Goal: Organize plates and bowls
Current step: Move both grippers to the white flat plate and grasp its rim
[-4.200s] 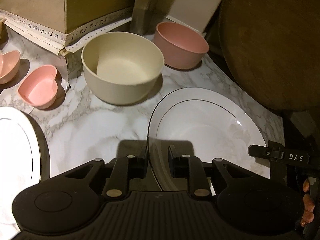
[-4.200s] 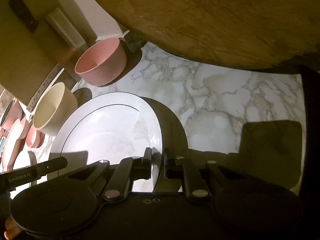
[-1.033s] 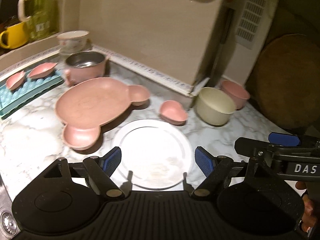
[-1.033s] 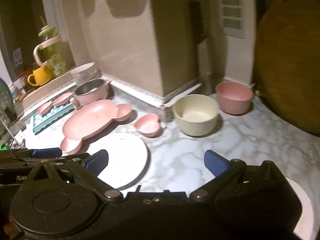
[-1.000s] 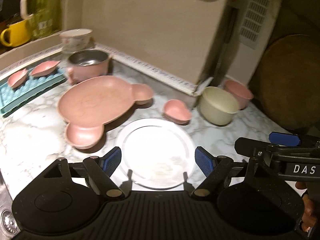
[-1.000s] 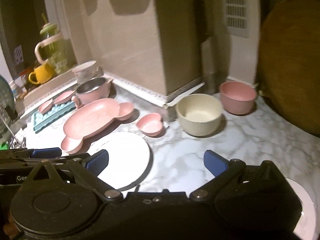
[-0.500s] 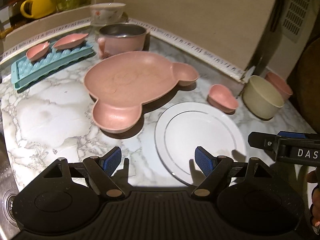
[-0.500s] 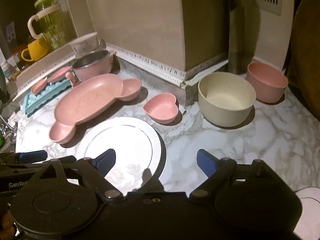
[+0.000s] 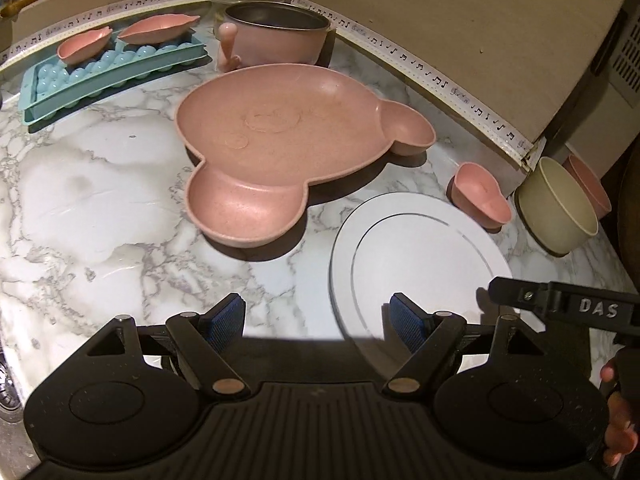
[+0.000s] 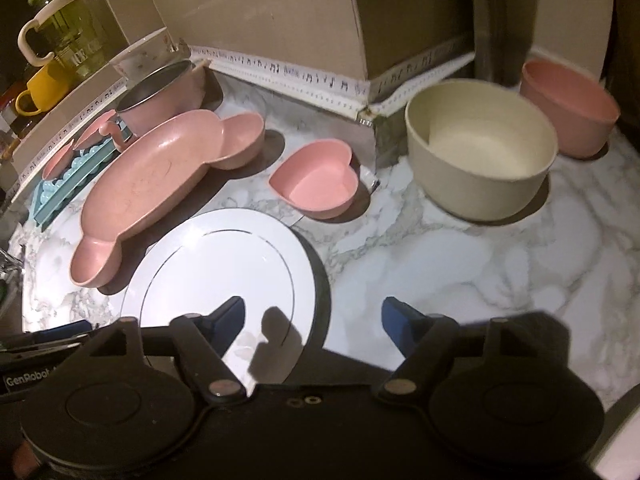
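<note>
Far left on the marble surface (image 9: 80, 208): teal tray (image 9: 108, 70), carrying two pink leaf dishes (image 9: 158, 28). Beside it, against the wall: pink pot (image 9: 276, 34) with steel lining. Centre: pink bear plate (image 9: 288, 136), ear compartments at near left and far right. Just right of it, near edge: white plate (image 9: 416, 256), flat on the surface, close to the bear plate but contact not determinable. Beyond the white plate: heart bowl (image 10: 316, 178), upright. Further right: cream bowl (image 10: 480, 156), then pink bowl (image 10: 568, 108) behind it, near the wall corner; both upright, just beside each other.

Left tongs (image 9: 318, 320): spread wide, holding nothing, blue pads (image 9: 224, 320) above the surface, right pad over the white plate's near rim. Right tongs (image 10: 312, 318): spread wide, holding nothing, left pad over the white plate, right pad over bare marble. Upper left in the right wrist view: yellow mug (image 10: 40, 88) and green jug (image 10: 64, 28) on a ledge.
</note>
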Available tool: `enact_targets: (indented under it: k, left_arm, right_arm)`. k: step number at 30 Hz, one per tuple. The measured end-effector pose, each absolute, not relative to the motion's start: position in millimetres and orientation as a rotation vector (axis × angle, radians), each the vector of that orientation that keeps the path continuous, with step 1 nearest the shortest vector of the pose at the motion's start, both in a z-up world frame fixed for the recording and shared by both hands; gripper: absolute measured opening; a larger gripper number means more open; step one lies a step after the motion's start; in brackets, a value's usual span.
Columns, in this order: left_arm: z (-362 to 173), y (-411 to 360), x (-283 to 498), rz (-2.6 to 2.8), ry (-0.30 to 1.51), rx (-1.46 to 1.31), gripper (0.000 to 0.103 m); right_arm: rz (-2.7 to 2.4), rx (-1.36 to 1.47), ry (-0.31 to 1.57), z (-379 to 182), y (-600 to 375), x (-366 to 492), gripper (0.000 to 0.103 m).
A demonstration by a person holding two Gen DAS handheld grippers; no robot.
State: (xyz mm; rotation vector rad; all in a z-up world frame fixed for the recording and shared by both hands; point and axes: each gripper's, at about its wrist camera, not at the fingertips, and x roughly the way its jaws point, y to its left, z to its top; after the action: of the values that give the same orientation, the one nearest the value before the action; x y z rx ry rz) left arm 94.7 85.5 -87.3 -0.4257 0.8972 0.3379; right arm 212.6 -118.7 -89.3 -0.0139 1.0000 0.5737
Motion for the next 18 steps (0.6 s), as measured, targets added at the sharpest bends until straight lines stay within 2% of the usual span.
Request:
enact_targets:
  k: [4, 7, 9, 11, 13, 18]
  left_arm:
    - [-84.6, 82.4, 97.9, 0.311, 0.879, -0.431, 0.079]
    - [-86.9, 86.6, 99.3, 0.302, 0.88, -0.456, 0.063]
    - [-88.1, 89.8, 99.2, 0.305, 0.875, -0.466, 0.058]
    - [-88.2, 92.3, 99.6, 0.293, 0.872, -0.478, 0.049]
    - [-88.8, 95.0, 99.5, 0.277, 0.872, -0.505, 0.042]
    - [-90.5, 99.4, 97.0, 0.234, 0.864, -0.563, 0.031]
  right_arm:
    - [0.586, 0.009, 1.028, -92.6, -118.3, 220.3, 0.058]
    - [0.605, 0.021, 1.034, -92.3, -121.0, 223.4, 0.052]
    - [0.611, 0.033, 1.038, -92.3, -124.5, 225.5, 0.047]
    - [0.622, 0.049, 1.048, -92.5, -128.1, 227.1, 0.038]
    - [0.632, 0.064, 1.056, -93.1, -131.3, 228.7, 0.035]
    - [0.647, 0.113, 1.082, -95.6, -138.7, 232.8, 0.02]
